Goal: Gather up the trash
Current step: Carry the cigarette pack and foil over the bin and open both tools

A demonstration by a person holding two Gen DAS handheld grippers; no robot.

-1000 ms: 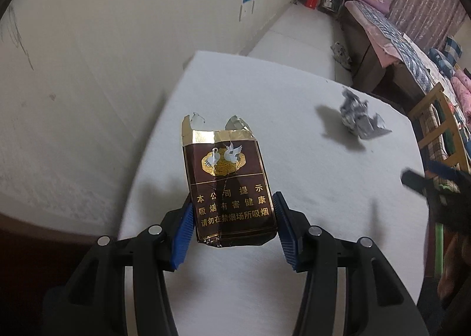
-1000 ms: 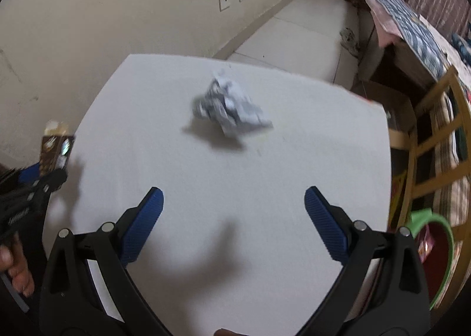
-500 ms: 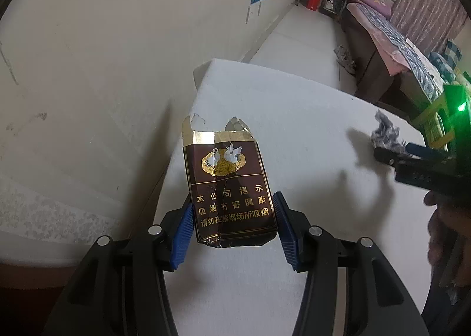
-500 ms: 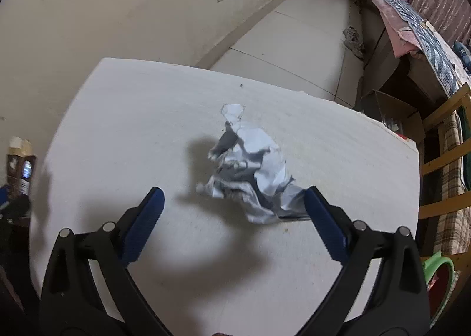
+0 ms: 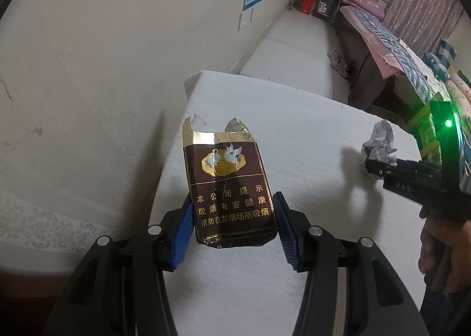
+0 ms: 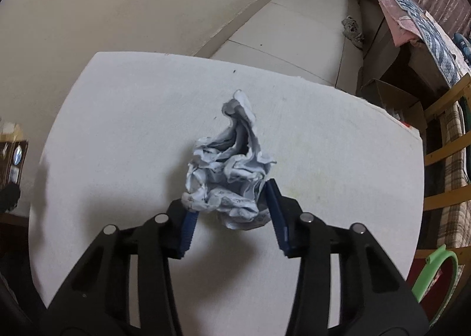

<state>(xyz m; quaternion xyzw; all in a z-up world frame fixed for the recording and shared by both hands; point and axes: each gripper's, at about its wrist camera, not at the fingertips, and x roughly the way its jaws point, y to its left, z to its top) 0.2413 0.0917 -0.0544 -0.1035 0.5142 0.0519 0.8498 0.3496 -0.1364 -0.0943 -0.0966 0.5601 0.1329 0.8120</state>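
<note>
A torn brown-and-gold cigarette pack (image 5: 229,189) stands upright between the blue pads of my left gripper (image 5: 232,203), which is shut on it above the left edge of the white table (image 5: 294,124). A crumpled grey-white paper (image 6: 229,168) sits on the table (image 6: 117,130) between the blue pads of my right gripper (image 6: 228,197). Its jaws are closing, and both pads press into the wad's lower sides. In the left wrist view the right gripper (image 5: 374,168) reaches in from the right with the paper (image 5: 381,141) at its tip. The pack (image 6: 11,156) shows at the right wrist view's left edge.
A cream wall runs close along the table's left side. A green-rimmed bin (image 6: 432,271), a wooden chair frame (image 6: 447,159) and a cardboard box (image 6: 391,100) stand right of the table. A bed (image 5: 397,50) lies beyond. A hand (image 5: 441,247) holds the right gripper.
My right gripper dropped forward over the crumpled paper and its wide jaws came in against the wad. My left gripper, still gripping the pack, drifted toward the table's left edge.
</note>
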